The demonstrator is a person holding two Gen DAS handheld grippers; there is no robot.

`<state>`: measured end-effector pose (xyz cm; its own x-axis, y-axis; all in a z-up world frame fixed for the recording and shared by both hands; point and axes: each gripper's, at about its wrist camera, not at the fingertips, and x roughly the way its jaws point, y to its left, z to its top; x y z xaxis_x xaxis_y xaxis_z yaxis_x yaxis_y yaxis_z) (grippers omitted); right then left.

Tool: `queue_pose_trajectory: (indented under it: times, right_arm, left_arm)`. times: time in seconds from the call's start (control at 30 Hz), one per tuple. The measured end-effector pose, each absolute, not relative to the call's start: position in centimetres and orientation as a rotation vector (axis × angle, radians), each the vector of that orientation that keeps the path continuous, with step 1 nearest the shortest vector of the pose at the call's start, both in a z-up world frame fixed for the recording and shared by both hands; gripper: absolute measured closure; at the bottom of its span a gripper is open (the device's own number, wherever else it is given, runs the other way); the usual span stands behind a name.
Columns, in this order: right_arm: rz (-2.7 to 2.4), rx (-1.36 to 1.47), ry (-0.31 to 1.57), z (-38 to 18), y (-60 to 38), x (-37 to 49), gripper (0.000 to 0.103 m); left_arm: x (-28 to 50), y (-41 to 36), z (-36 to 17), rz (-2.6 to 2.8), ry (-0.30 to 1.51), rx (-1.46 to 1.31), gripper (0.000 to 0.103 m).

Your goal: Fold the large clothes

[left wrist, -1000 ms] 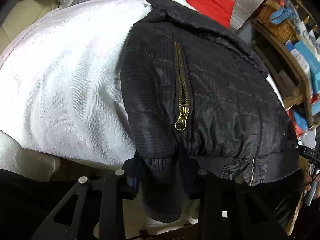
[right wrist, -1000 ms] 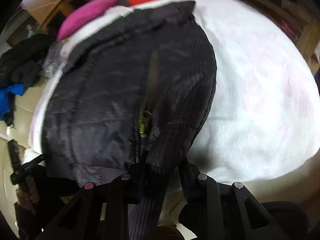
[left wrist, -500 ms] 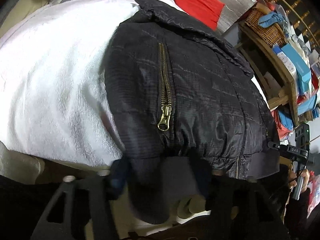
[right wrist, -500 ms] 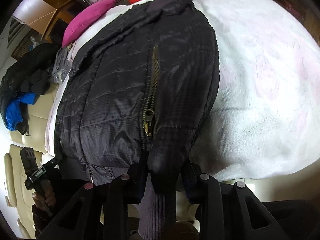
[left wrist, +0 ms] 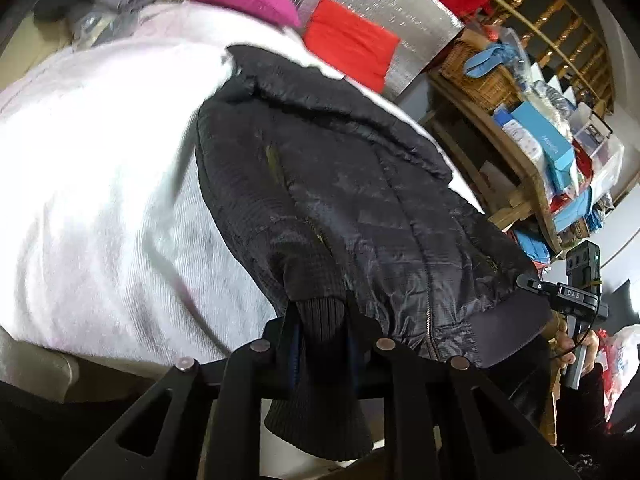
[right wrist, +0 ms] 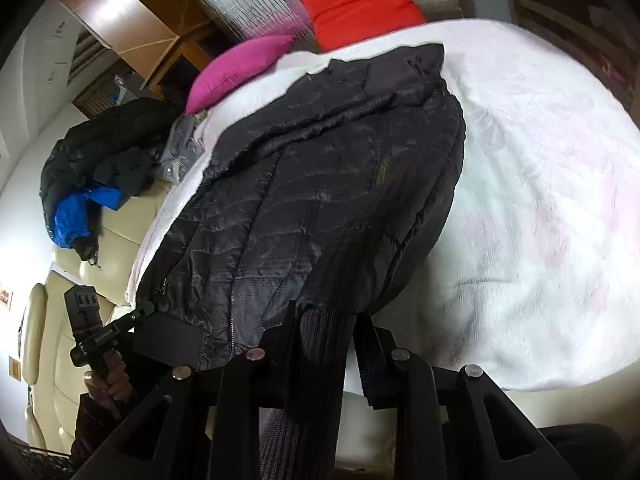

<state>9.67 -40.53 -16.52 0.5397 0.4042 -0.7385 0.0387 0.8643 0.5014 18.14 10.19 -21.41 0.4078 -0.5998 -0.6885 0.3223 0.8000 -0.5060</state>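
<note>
Left tongs and right tongs each clamp a ribbed cuff of the black quilted jacket; sleeves folded over front, likely for squaring on white fleece blanket.

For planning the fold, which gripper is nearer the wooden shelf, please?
The right gripper: it grips the jacket on the shelf's side; the left gripper grips the opposite side.

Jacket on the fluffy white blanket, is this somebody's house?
Probably a lived-in home: the black jacket lies on a white blanket, with cushions behind and cluttered wooden shelves nearby.
</note>
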Motion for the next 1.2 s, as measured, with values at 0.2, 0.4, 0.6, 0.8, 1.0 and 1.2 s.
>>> queue_pose_trajectory:
  times: [0.2, 0.4, 0.6, 0.8, 1.0, 1.2]
  right_arm:
    - [0.184, 0.545, 1.101, -19.9, -41.3, 9.8, 0.072]
    - [0.134, 0.606, 1.184, -21.8, -42.6, 10.0, 0.039]
    - [0.178, 0.568, 1.233, -23.8, -40.6, 10.3, 0.046]
    - [0.187, 0.408, 1.173, -21.0, -38.3, 9.3, 0.082]
    - [0.288, 0.425, 1.067, -18.1, -38.7, 8.5, 0.082]
    - [0.239, 0.563, 1.178, -21.6, -39.7, 10.0, 0.078]
  left_arm:
    - [18.8, 10.2, -23.3, -0.563, 1.099, -0.353, 0.034]
    - [18.4, 8.0, -24.8, -0.560, 1.183, -0.245, 0.031]
    - [18.1, 8.3, -24.3, -0.589, 1.164, -0.252, 0.071]
    - [17.5, 8.9, -22.5, -0.661, 1.088, -0.296, 0.086]
    - [18.3, 8.2, -24.5, -0.650, 1.196, -0.311, 0.043]
    - [18.8, 8.2, -25.2, -0.627, 1.212, -0.318, 0.069]
